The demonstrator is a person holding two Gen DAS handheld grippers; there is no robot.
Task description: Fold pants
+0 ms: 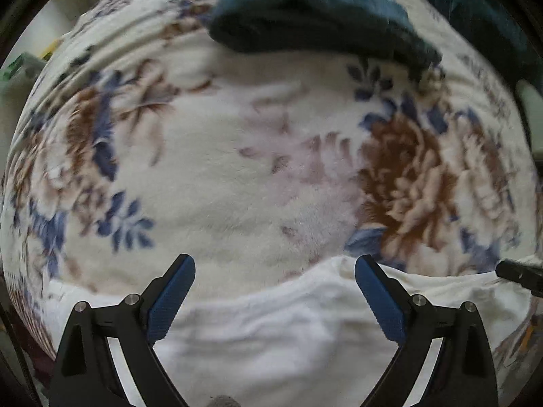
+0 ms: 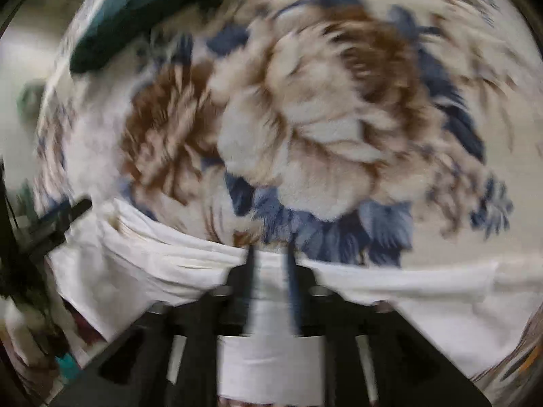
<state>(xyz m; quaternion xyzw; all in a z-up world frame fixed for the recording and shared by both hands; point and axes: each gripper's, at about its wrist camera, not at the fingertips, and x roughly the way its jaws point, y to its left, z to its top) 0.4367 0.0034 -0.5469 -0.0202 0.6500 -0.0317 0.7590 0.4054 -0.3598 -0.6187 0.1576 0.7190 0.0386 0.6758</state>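
Note:
White pants (image 1: pixel 271 332) lie spread on a floral fleece blanket (image 1: pixel 217 176), filling the bottom of the left wrist view. My left gripper (image 1: pixel 275 266) points straight down over their upper edge, jaws wide apart, nothing between the blue pads (image 1: pixel 173 298). The right wrist view is blurred. There my right gripper (image 2: pixel 271 254) stands at the edge of the white pants (image 2: pixel 142 264), jaws parted a little, white cloth showing in the gap. Folds of cloth run toward its left finger. I see no pad pressing on the cloth.
A dark teal garment (image 1: pixel 305 23) lies bunched on the blanket beyond the pants, also at the upper left of the right wrist view as the teal garment (image 2: pixel 135 10). The blanket's edge drops off at the left (image 1: pixel 51 54).

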